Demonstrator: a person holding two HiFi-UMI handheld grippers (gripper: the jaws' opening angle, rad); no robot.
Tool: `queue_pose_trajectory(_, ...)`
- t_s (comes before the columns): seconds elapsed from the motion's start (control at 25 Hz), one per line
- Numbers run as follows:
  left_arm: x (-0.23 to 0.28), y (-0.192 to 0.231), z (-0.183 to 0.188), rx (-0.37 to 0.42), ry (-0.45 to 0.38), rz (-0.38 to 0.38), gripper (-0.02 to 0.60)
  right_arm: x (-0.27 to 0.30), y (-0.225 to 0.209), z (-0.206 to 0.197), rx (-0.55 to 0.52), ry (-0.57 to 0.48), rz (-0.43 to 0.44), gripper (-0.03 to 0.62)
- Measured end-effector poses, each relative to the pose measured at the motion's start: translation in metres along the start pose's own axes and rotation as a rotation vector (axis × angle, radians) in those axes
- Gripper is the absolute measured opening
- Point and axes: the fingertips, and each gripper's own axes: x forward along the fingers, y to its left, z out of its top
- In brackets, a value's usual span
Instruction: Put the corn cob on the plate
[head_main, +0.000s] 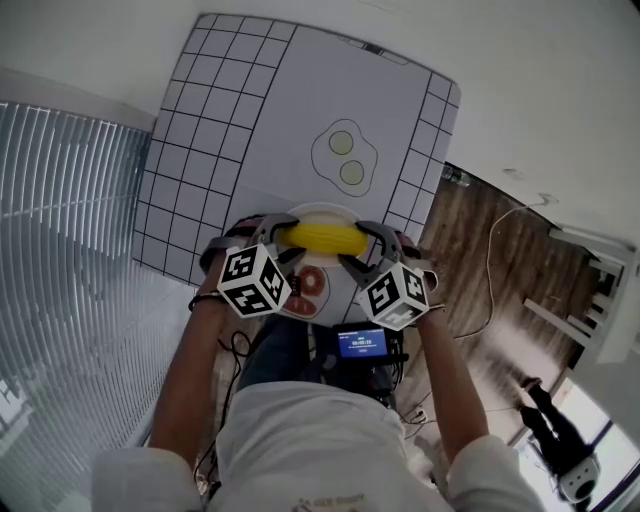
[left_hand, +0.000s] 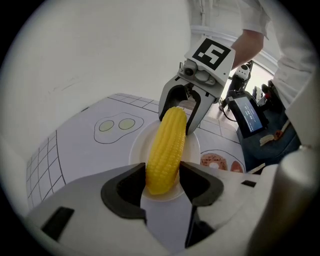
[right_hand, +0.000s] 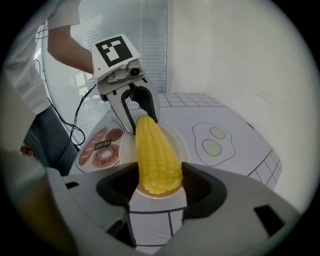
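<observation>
A yellow corn cob (head_main: 322, 237) lies level between my two grippers, just over a white plate (head_main: 320, 211) at the near edge of the mat. My left gripper (head_main: 283, 238) is shut on one end of the cob (left_hand: 167, 145), pads pressing both sides. My right gripper (head_main: 362, 241) is shut on the thicker end (right_hand: 155, 155). In the left gripper view the right gripper (left_hand: 176, 116) faces me across the plate (left_hand: 137, 147). In the right gripper view the left gripper (right_hand: 138, 118) does the same above the plate (right_hand: 180, 142). Whether the cob touches the plate I cannot tell.
A white mat with a grid border covers the table, with a fried-egg drawing (head_main: 347, 157) beyond the plate and a bread and doughnut drawing (head_main: 312, 283) at the near edge. A small device with a lit screen (head_main: 361, 343) hangs at the person's waist.
</observation>
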Motion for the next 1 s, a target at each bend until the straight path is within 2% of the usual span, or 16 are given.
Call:
queue_pose_trajectory(0.16,0.0025,0.0003,-0.0023,0.019,0.018,0.006,0.216,0.0009,-0.0001,0.0002,0.003,0.011,0.008,0.272)
queue_pose_trajectory(0.6,0.0027,0.0008,-0.0016,0.011,0.022,0.018,0.219,0.0013,-0.0001,-0.0003,-0.003,0.040,0.008,0.273)
queue_pose_trajectory(0.76,0.0018,0.0031,-0.0009,0.025,0.020,0.034,0.221,0.0017,-0.0005,0.0017,0.014,0.032,0.020,0.296)
queue_pose_trajectory(1.0,-0.0001,0.0024,-0.0006,0.006,0.018,0.018,0.234,0.0000,-0.0020,0.0016,0.014,0.034,0.005,0.299)
